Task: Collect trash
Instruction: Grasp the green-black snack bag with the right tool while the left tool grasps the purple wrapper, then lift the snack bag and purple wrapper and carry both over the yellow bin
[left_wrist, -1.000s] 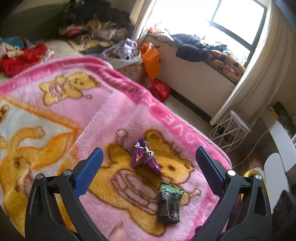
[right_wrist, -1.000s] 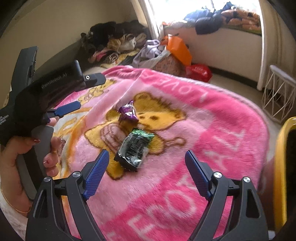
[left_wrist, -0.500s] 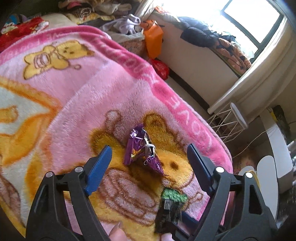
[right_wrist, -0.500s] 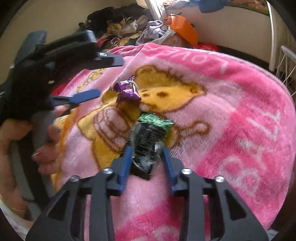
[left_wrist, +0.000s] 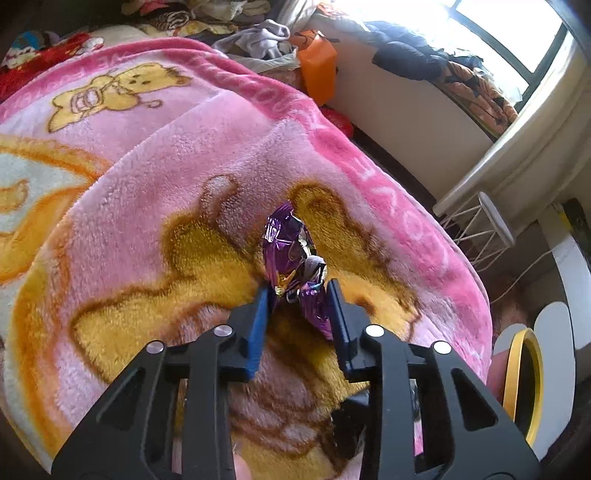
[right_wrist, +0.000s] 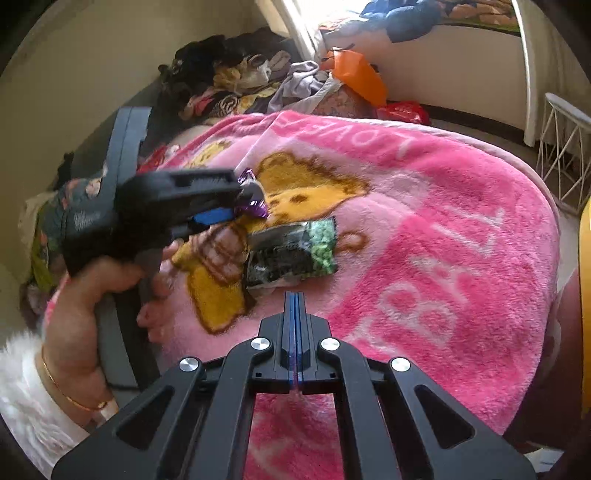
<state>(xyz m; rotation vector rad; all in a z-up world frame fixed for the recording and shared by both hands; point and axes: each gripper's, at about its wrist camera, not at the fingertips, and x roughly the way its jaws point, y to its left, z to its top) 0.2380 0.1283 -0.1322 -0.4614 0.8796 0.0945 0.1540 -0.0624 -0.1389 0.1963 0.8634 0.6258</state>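
Left gripper (left_wrist: 297, 295): the jaws are closing on the purple foil wrapper (left_wrist: 291, 258). The blue pads flank its lower, crumpled end, and they appear to touch the foil on both sides. The wrapper's upper end stands free, pointing toward 12 o'clock in the left wrist view. Gripping the bunched end is probably deliberate: it gives the pads bulk to bite on, whereas flat foil would slip.

Right gripper (right_wrist: 294, 299): the jaws are fully closed, pad against pad. Nothing shows between them. The green-and-black wrapper (right_wrist: 291, 251) lies flat on the pink blanket (right_wrist: 443, 221), just beyond the pad tips at 12 o'clock. The tips stand at its near edge; whether a corner of the film is pinched cannot be confirmed. Judgement: the closure has likely missed.

In the right wrist view, the person's hand (right_wrist: 92, 295) holds the left gripper at 9 o'clock, over the bear print.

The soft blanket on the bed yields under pressure, so thin wrappers sink into the pile. A low, angled approach suits this surface.

A yellow-rimmed container (left_wrist: 524, 380) shows at 4 o'clock beside the bed; it is the probable drop point.
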